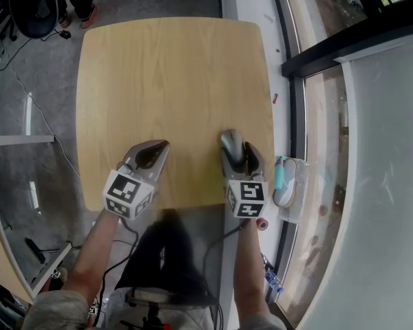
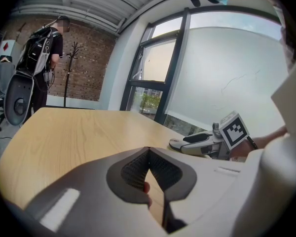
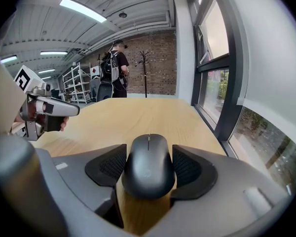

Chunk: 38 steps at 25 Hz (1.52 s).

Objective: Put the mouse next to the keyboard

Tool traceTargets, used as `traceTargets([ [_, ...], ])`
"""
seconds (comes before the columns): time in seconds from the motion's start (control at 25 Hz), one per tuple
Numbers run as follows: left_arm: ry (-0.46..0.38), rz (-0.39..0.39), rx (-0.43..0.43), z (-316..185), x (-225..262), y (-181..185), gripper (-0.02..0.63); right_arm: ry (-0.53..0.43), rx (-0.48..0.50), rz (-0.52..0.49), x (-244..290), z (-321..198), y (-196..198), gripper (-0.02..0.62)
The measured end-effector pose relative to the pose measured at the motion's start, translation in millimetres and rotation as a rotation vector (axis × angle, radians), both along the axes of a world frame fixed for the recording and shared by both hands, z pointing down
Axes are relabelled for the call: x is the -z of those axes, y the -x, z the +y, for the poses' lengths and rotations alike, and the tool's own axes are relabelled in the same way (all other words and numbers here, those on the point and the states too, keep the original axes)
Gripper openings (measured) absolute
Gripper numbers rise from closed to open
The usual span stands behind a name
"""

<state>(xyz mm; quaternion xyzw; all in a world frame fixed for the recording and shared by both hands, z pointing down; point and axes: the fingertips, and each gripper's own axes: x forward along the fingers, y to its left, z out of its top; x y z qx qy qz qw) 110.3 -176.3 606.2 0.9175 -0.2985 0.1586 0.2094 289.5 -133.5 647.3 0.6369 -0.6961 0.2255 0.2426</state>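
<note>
The table (image 1: 172, 74) has a light wooden top with rounded corners, and its grain runs away from the tongs toward the far edge. Both tongs are over the near part of the top. The left tongs (image 1: 163, 145) are closer to the left edge, and the right tongs (image 1: 233, 141) are closer to the right edge. A dark mouse (image 1: 231, 146) is between the two jaws of the right tongs, with its sides against the pads and its wheel end pointing away from them. I cannot tell if its underside rests on the wood.
</note>
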Motion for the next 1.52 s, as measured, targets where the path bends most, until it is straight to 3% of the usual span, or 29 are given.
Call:
traceTargets([
  [0.48, 0.000, -0.007, 0.020, 2, 0, 6, -0.002, -0.003, -0.041, 0.044, -1, 0, -2, 0.314],
  [0.72, -0.004, -0.009, 0.023, 2, 4, 9, -0.002, -0.066, -0.087, 0.008, 10, -2, -5, 0.354],
  [0.92, -0.011, -0.011, 0.023, 3, 7, 11, -0.002, -0.064, -0.088, -0.004, 14, -1, -3, 0.363],
  [1.28, -0.032, -0.014, 0.035, 6, 20, 21, -0.002, -0.076, -0.078, -0.047, 30, 1, 4, 0.268],
  [1.4, -0.040, -0.012, 0.042, 6, 26, 25, -0.002, -0.087, -0.073, -0.051, 38, 2, 6, 0.195],
  [1.52, -0.045, -0.011, 0.049, 7, 34, 29, -0.002, -0.096, -0.061, -0.054, 47, 2, 11, 0.162],
])
